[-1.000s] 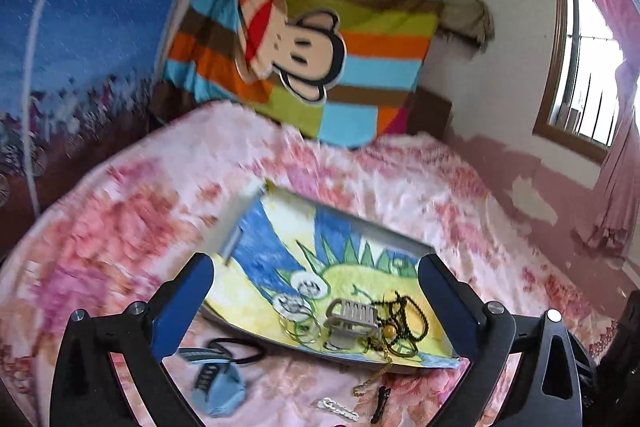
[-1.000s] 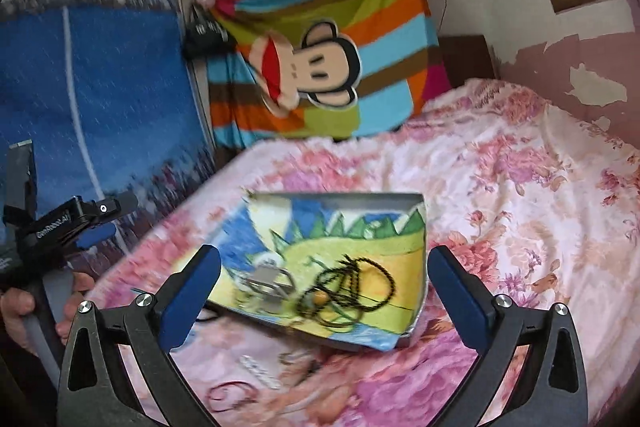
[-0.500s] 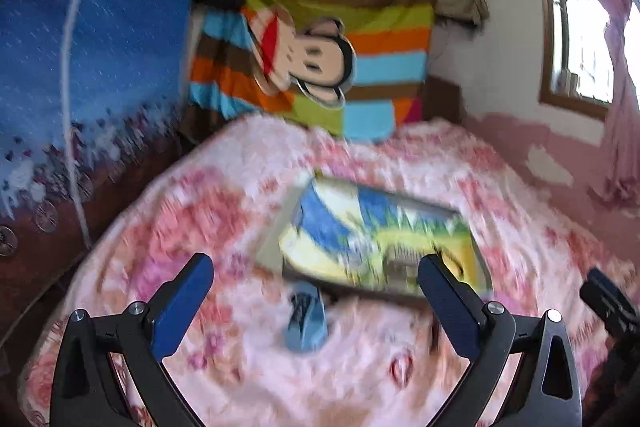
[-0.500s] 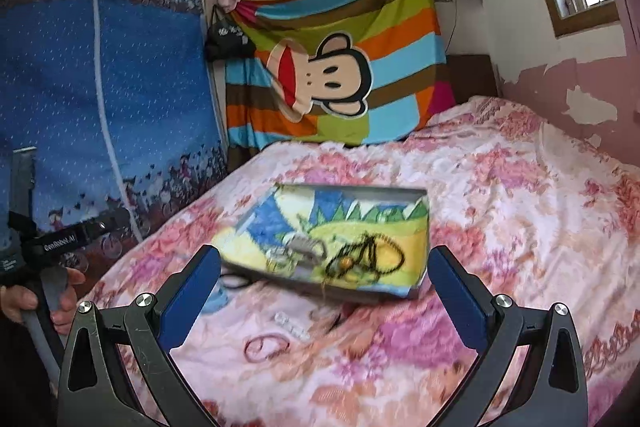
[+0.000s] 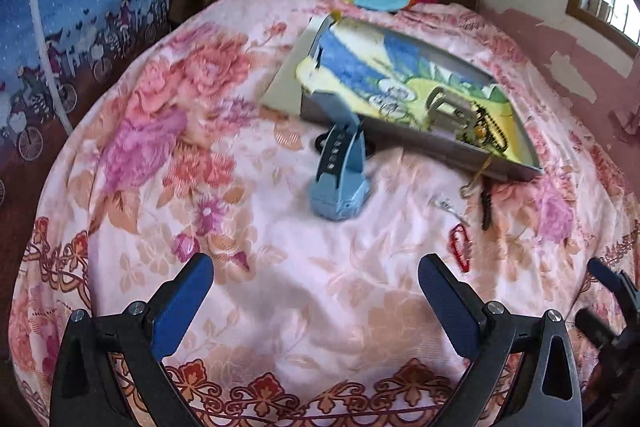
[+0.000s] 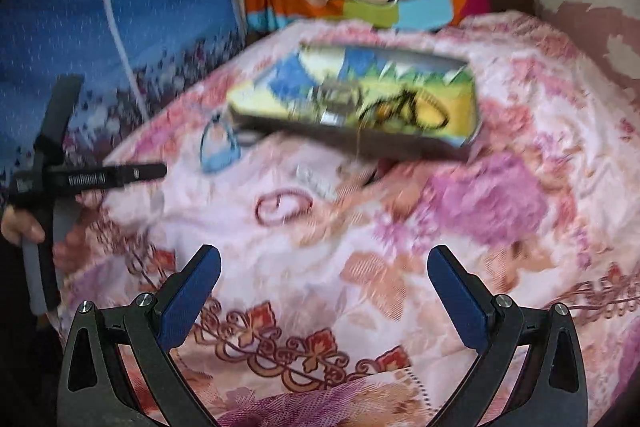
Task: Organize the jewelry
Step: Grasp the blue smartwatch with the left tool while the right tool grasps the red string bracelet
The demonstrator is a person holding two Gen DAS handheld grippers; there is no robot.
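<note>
Left wrist view showed the left gripper (image 5: 312, 301) spread wide and empty above the bed (image 5: 280, 287), well back from the tray (image 5: 400, 141). The right gripper (image 6: 324, 287) was likewise spread and holding nothing. The tray already held a black bead necklace (image 5: 490, 131), a silvery clip (image 5: 450, 111) and some rings (image 5: 390, 99), so part of the sorting looked done. Left out on the bed were a blue watch (image 5: 340, 175) touching the tray's near wall, a red band (image 5: 460, 247), a small silver piece (image 5: 446, 205), a dark strand (image 5: 486, 205) and a thin chain (image 5: 478, 173) draped over the tray's edge. By my judgement roughly half remained, and the red band lay nearest both grippers.
</note>
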